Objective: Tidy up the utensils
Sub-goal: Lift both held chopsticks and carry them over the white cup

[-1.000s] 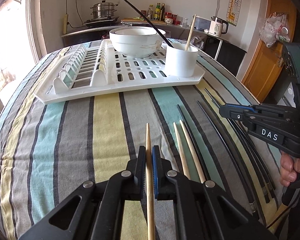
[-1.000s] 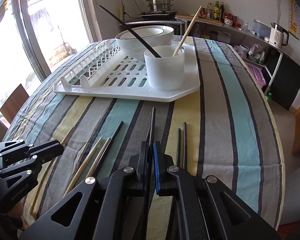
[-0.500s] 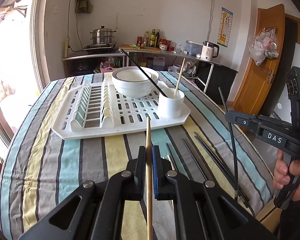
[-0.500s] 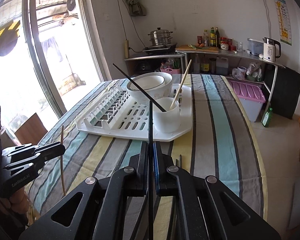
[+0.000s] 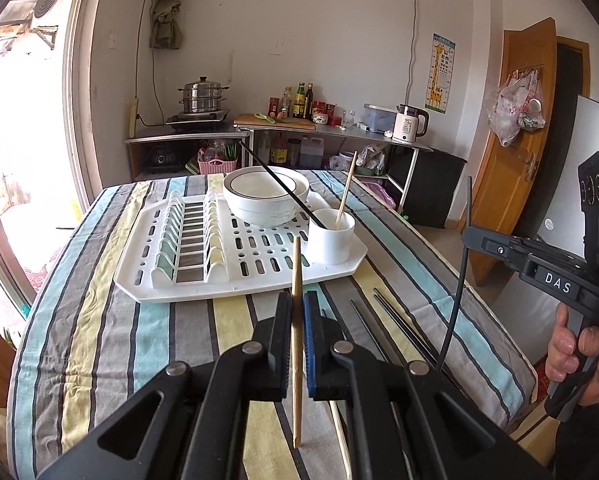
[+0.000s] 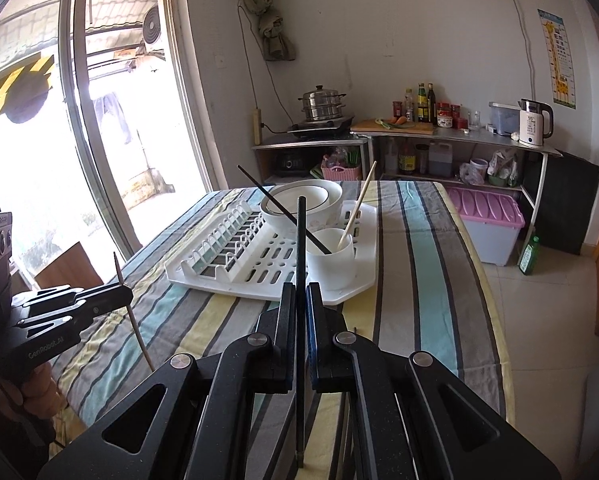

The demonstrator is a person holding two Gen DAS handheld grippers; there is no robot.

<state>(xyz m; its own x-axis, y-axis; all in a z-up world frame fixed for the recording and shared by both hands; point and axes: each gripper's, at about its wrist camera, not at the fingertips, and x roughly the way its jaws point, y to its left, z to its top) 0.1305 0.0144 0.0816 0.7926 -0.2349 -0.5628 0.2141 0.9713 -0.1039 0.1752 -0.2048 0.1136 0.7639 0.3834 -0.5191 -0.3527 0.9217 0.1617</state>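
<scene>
Left hand-held gripper (image 5: 295,312) clamped on wooden chopstick (image 5: 296,280), right hand-held gripper (image 6: 300,304) clamped on black chopstick (image 6: 300,248), both above striped worktop (image 5: 99,320)

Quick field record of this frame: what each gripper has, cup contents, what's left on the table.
left gripper: shut on wooden chopstick, held clear of the table
right gripper: shut on black chopstick, held clear of the table
cup: on the drying rack, holds one black and one wooden chopstick
bowl: on the rack behind the cup
tablecloth: black chopsticks still lying loose
</scene>
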